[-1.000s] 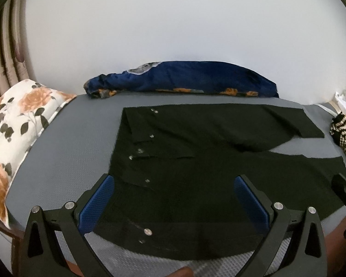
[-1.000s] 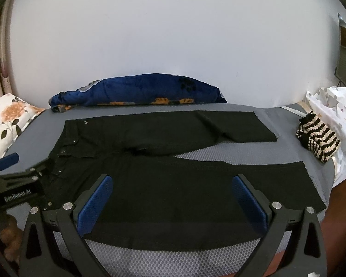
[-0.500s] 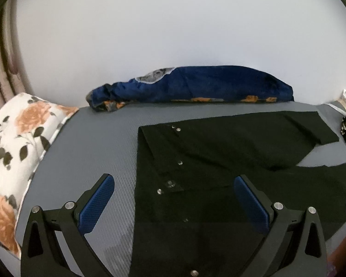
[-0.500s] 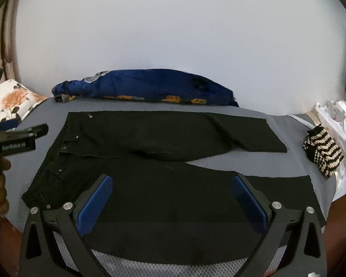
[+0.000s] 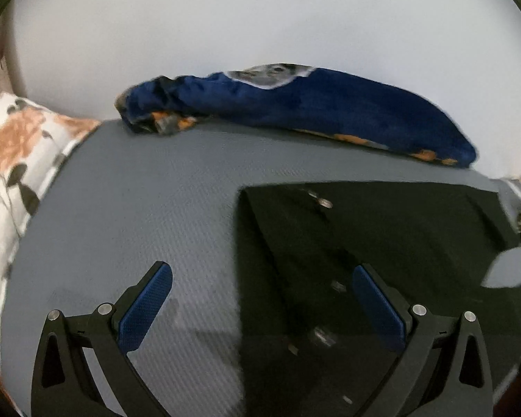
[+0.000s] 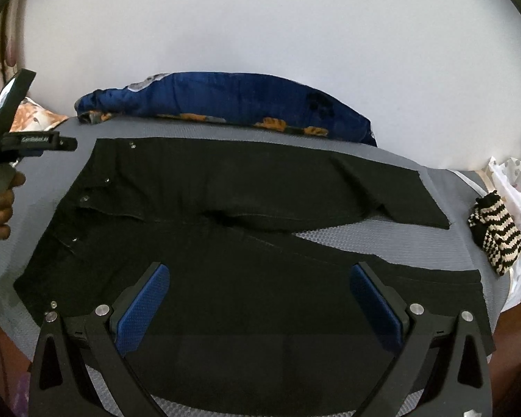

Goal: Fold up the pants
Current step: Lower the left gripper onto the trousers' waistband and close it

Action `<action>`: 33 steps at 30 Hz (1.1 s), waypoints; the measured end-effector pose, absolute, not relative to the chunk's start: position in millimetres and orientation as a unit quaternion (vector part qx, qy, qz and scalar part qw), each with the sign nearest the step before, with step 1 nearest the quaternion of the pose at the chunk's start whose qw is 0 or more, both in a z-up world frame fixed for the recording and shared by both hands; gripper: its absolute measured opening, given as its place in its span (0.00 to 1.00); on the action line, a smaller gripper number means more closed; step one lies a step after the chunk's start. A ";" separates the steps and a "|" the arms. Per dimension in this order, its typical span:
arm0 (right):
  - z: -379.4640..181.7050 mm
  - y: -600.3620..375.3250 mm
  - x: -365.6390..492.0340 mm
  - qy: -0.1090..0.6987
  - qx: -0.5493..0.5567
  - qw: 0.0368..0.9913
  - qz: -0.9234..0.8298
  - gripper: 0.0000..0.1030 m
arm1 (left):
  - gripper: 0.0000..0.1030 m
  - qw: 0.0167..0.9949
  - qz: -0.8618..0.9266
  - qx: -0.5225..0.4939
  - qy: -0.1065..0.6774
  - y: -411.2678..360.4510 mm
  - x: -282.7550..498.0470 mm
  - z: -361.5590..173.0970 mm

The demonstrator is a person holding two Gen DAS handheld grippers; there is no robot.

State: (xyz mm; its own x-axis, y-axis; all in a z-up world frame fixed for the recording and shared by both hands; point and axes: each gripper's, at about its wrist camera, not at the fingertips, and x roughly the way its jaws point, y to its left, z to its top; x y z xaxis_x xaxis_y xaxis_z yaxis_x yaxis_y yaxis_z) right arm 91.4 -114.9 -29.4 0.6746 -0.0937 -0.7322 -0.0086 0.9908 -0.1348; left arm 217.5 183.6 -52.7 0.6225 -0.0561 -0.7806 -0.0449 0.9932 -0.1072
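On the grey bed (image 6: pixel 444 180), black pants (image 6: pixel 225 243) are spread flat, waistband leftward, legs splayed. Both the left gripper (image 5: pixel 262 299) and right gripper (image 6: pixel 260 299) are held above them, jaws wide apart, nothing gripped.

Left gripper (image 5: pixel 262 299): black angular frame, two spread arms with triangular cut-outs. Blue textured pads (image 5: pixel 146 307) line the inner faces of the fingers. Round silver screws at the finger joints. Right gripper (image 6: pixel 260 300): same build, black frame, blue dimpled pads (image 6: pixel 142 307), silver screws. From the right wrist view, the left tool's black side carries small white lettering. The hand (image 6: pixel 1 205) on its handle shows bare fingers, no sleeve visible.
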 end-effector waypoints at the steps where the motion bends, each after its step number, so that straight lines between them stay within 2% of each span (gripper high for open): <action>1: -30.9 -114.5 93.0 0.405 -0.065 0.912 -0.024 1.00 | 1.00 0.900 -0.002 -0.049 0.434 184.4 222.4 -55.2; 4: -35.5 -114.9 96.7 0.411 -0.066 0.909 -0.023 1.00 | 0.99 0.895 -0.003 -0.027 0.445 190.7 242.3 -63.3; 8: -43.5 -112.8 101.4 0.420 -0.069 0.905 -0.020 1.00 | 0.98 0.872 -0.047 -0.050 0.485 202.3 269.4 -82.9; 21: -62.9 -113.9 112.2 0.437 -0.070 0.896 -0.017 1.00 | 0.97 0.851 -0.117 -0.064 0.508 206.1 323.5 -111.9; 27: -73.9 -119.5 118.5 0.449 -0.067 0.891 -0.018 1.00 | 0.83 0.850 -0.120 -0.030 0.512 196.9 342.2 -120.7; 29: -76.4 -122.3 120.4 0.451 -0.063 0.890 -0.019 1.00 | 0.68 0.853 -0.130 -0.026 0.505 192.6 343.4 -118.8; 30: -77.6 -124.0 121.9 0.453 -0.061 0.889 -0.019 1.00 | 0.41 0.853 -0.148 -0.029 0.501 191.9 343.0 -117.7; 31: -78.2 -125.4 123.0 0.453 -0.059 0.889 -0.018 1.00 | 0.31 0.851 -0.157 -0.032 0.499 191.0 342.5 -116.5; 32: -78.2 -127.0 124.8 0.454 -0.056 0.889 -0.013 1.00 | 0.28 0.853 -0.153 -0.032 0.497 190.4 340.5 -114.8; 33: -77.6 -127.8 126.9 0.452 -0.054 0.890 -0.006 1.00 | 0.21 0.859 -0.159 -0.033 0.486 190.6 335.6 -111.7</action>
